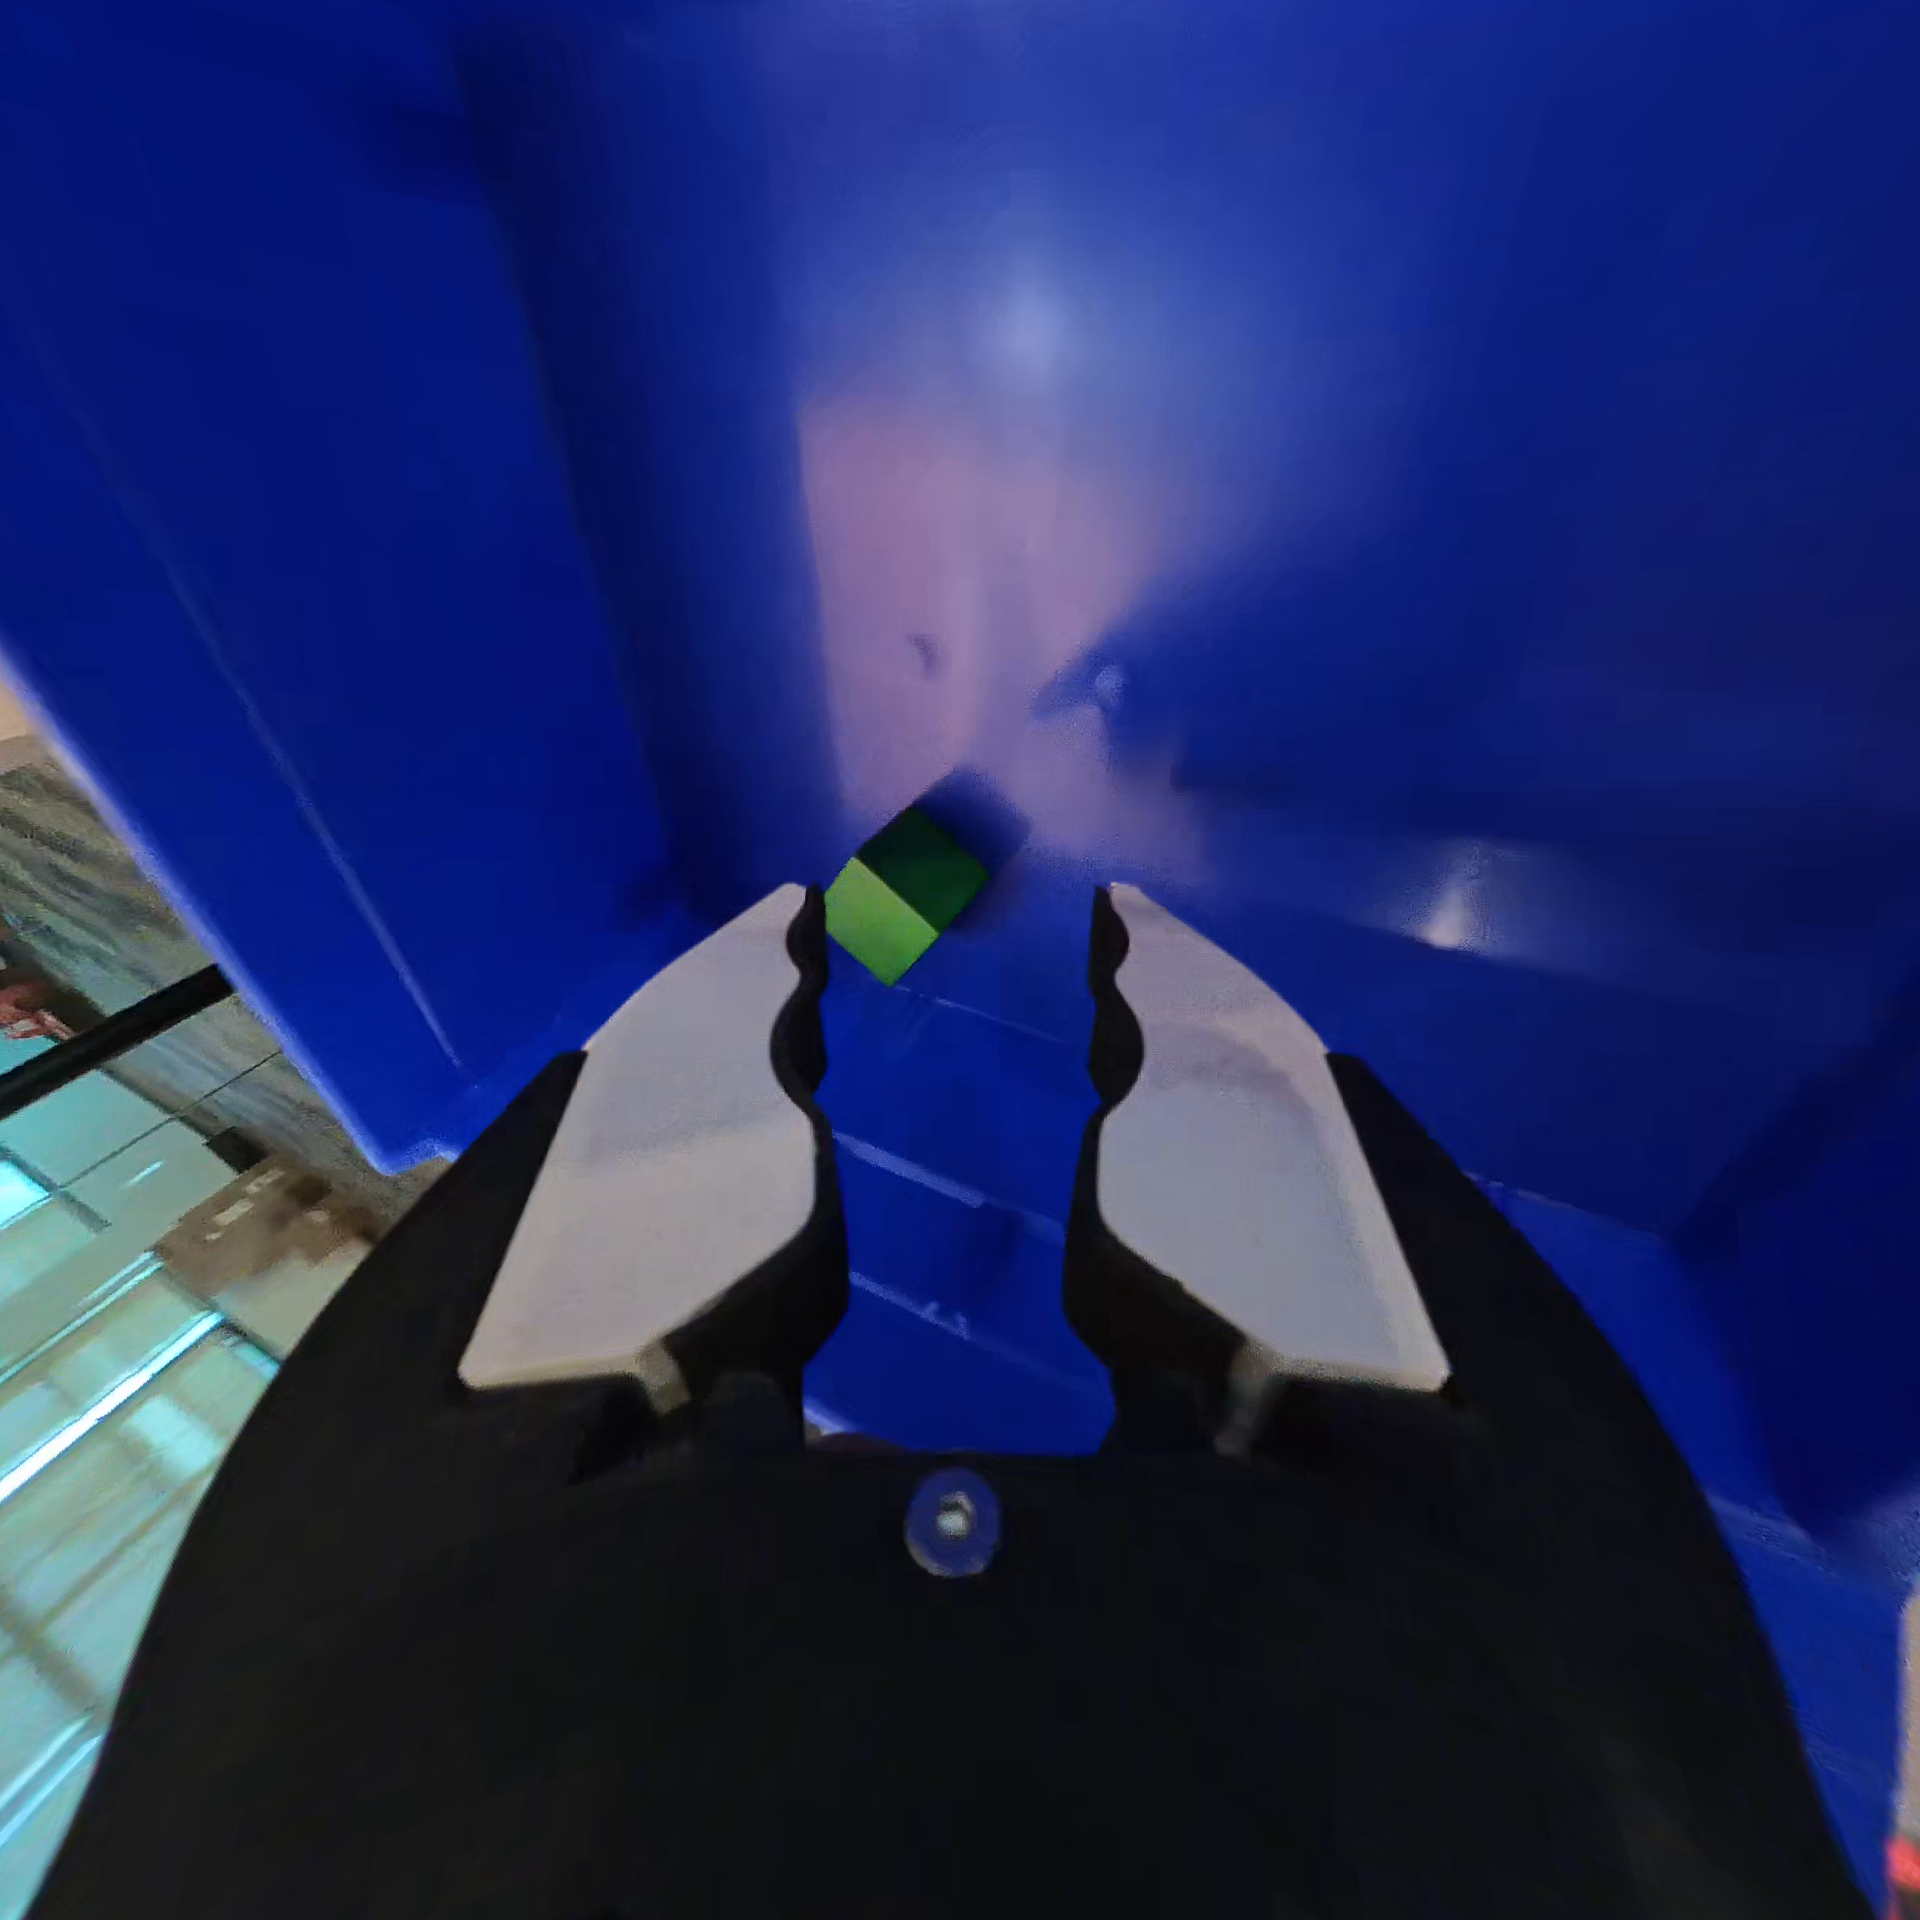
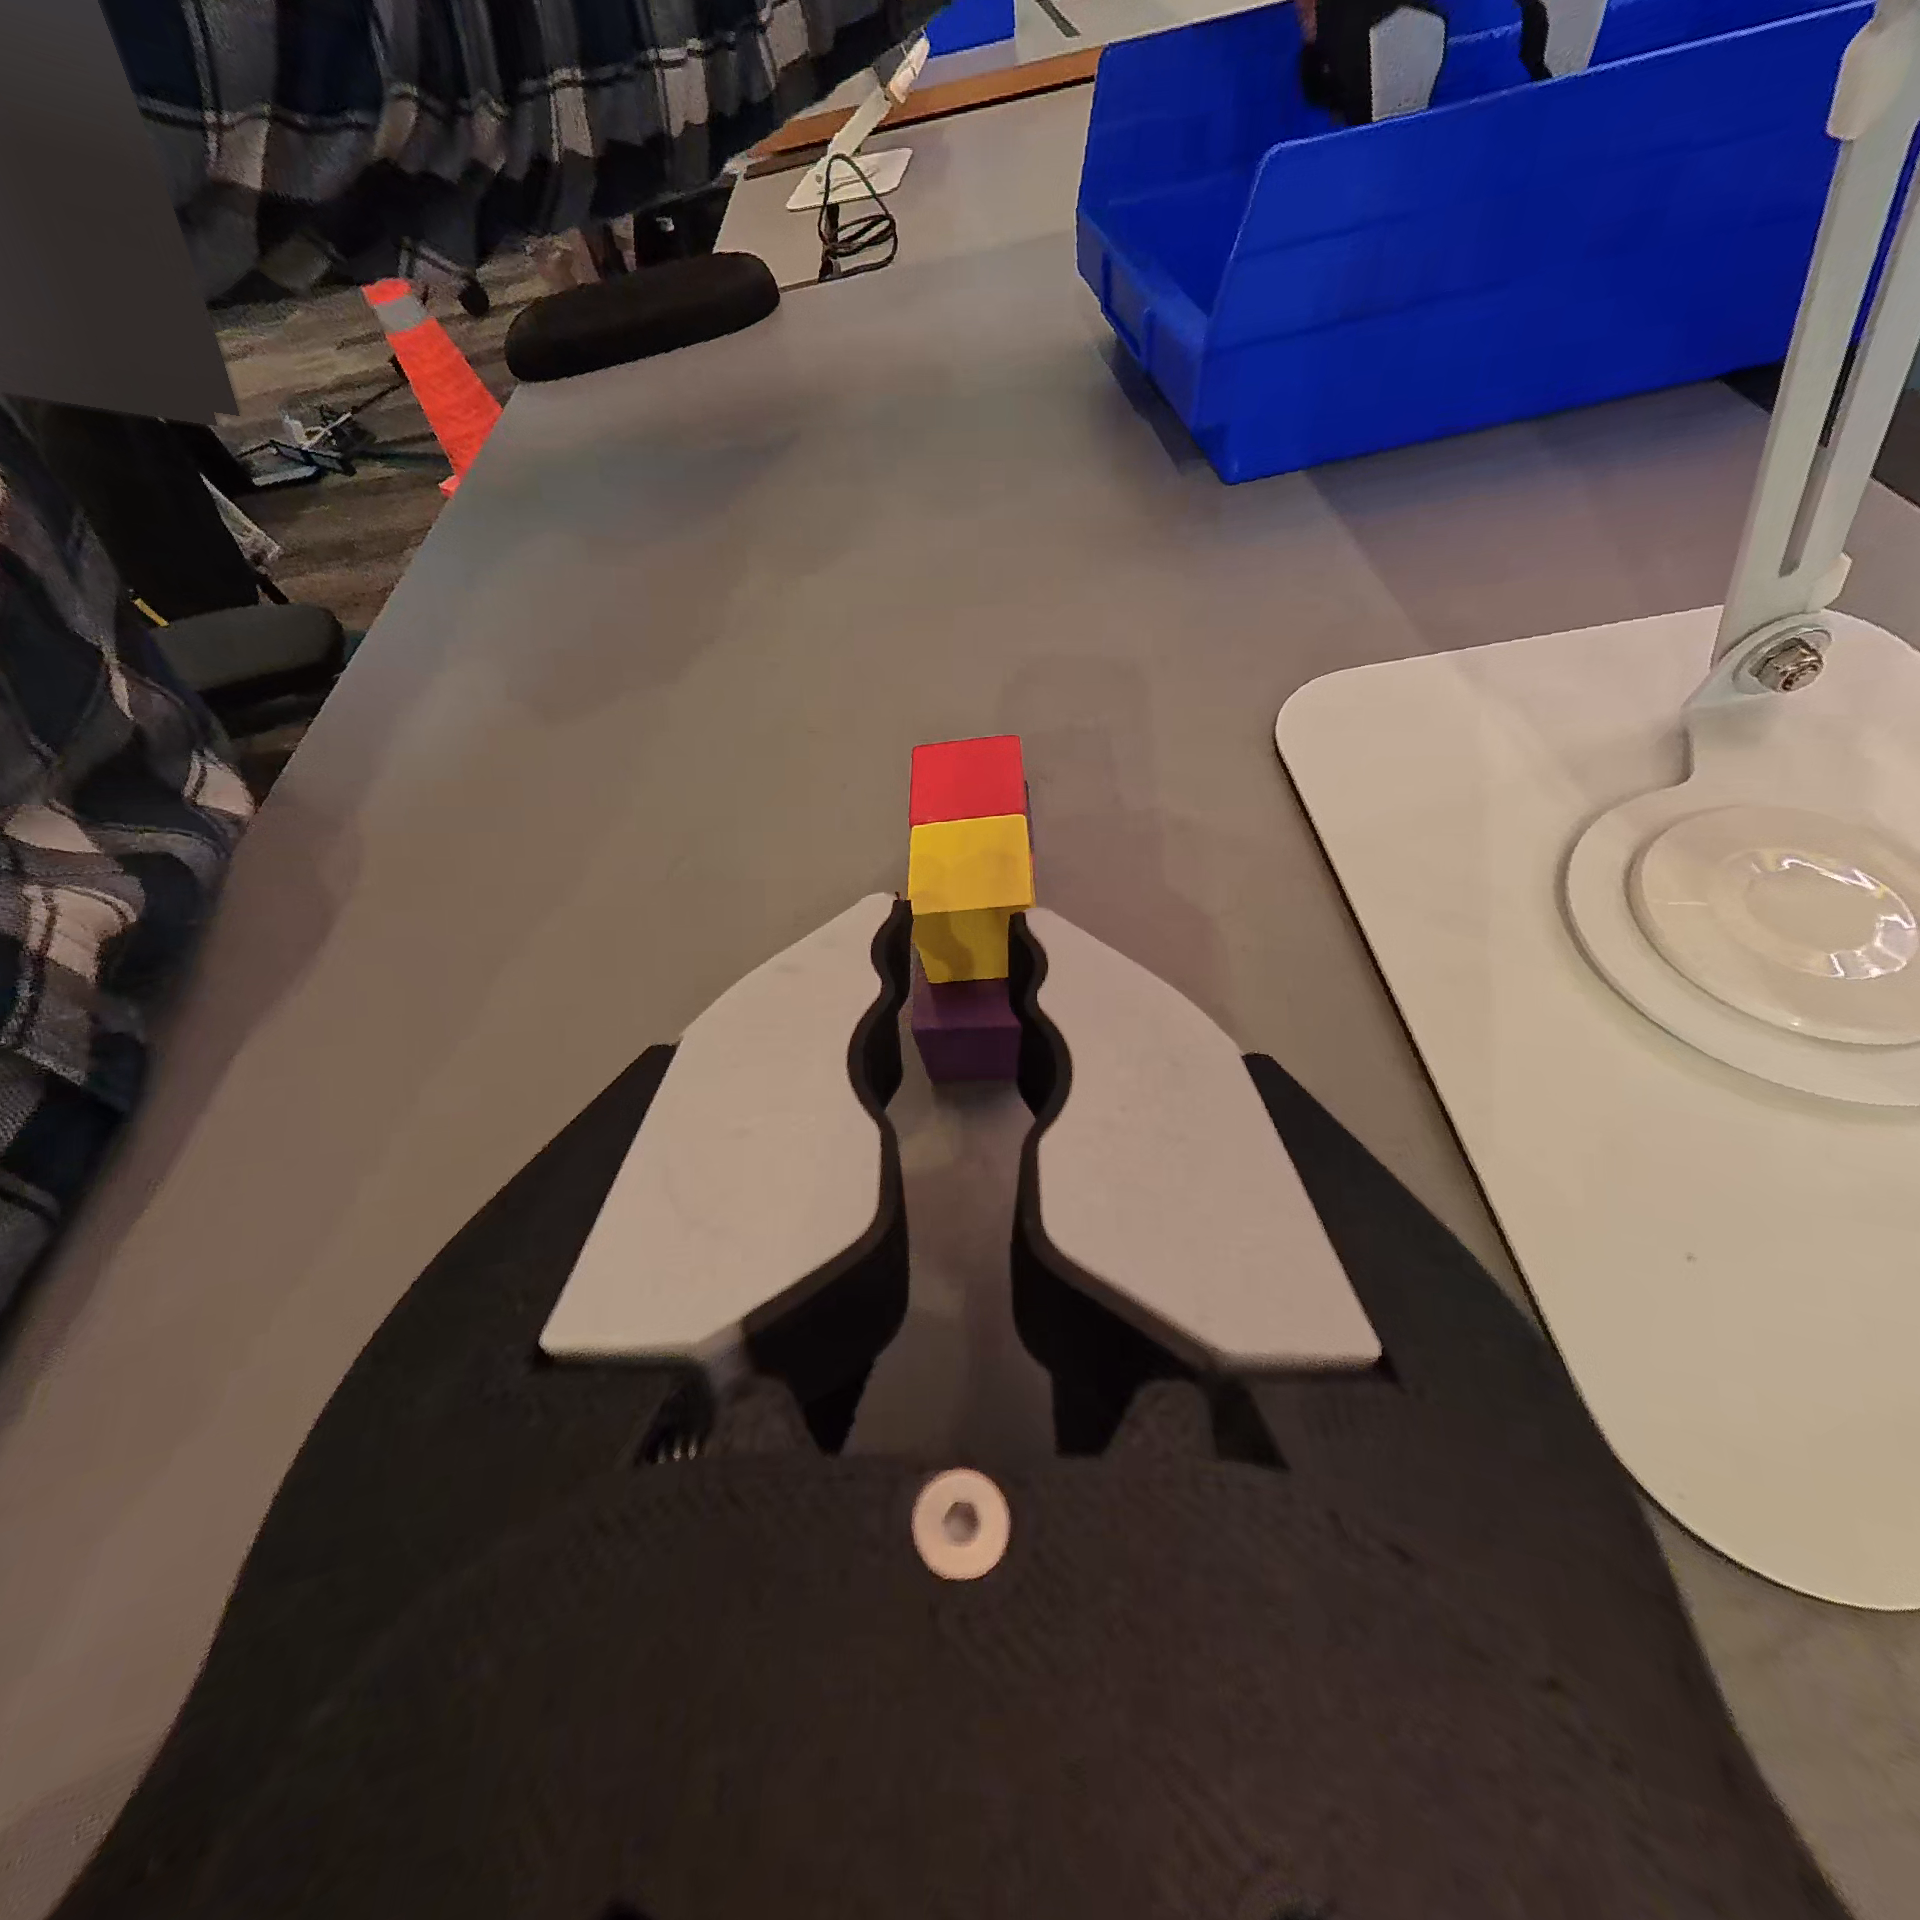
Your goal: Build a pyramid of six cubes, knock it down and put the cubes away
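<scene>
Cubes look light, rigid, smooth; flat opposite faces suit pinching. The right gripper (image 2: 961, 914) pinches a yellow cube (image 2: 968, 899), red cube (image 2: 964, 779) at 12 o'clock. The left gripper (image 1: 951, 904), spread, is inside the blue bin (image 1: 1351, 416), green cube (image 1: 902, 894) by its 11 o'clock tip.

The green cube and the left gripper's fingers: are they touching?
Apart. In the left wrist view the green cube lies tilted inside the blue bin, beyond the open left gripper; the far finger stands clear, and the cube sits past the near fingertip.
</scene>
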`<state>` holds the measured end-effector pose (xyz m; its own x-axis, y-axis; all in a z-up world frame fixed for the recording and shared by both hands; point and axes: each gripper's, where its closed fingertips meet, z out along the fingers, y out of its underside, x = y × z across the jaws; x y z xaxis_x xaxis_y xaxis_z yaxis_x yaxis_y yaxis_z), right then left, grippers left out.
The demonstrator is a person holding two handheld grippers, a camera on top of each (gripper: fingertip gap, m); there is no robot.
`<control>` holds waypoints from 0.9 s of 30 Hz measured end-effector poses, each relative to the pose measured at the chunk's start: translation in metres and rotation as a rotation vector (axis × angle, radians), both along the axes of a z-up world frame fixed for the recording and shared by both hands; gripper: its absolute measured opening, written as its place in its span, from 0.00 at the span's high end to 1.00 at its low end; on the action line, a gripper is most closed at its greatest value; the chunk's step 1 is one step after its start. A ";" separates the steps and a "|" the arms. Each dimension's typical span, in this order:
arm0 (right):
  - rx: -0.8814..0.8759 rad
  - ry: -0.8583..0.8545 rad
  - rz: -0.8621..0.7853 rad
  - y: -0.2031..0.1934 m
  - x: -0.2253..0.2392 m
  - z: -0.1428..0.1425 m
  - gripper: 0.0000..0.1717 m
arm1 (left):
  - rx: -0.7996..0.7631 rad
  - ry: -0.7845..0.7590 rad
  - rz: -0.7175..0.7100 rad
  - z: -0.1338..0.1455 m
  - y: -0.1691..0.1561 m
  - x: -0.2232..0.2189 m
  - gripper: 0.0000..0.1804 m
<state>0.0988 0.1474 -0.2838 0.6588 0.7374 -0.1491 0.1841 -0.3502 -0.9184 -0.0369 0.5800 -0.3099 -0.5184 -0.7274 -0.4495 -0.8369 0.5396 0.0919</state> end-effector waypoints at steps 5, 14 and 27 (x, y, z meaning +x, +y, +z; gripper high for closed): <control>0.001 0.000 0.002 0.000 0.000 0.000 0.90 | 0.083 0.156 -0.012 -0.014 0.021 -0.006 0.74; 0.001 -0.002 0.006 0.000 -0.001 0.000 0.90 | 0.140 0.237 -0.020 -0.026 0.043 -0.009 0.78; 0.005 0.001 0.004 0.000 -0.001 0.001 0.90 | 0.165 0.042 0.098 0.000 0.027 -0.008 0.83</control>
<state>0.0982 0.1475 -0.2832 0.6556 0.7409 -0.1460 0.1849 -0.3450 -0.9202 -0.0451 0.6066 -0.3102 -0.4693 -0.6938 -0.5463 -0.8783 0.4305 0.2079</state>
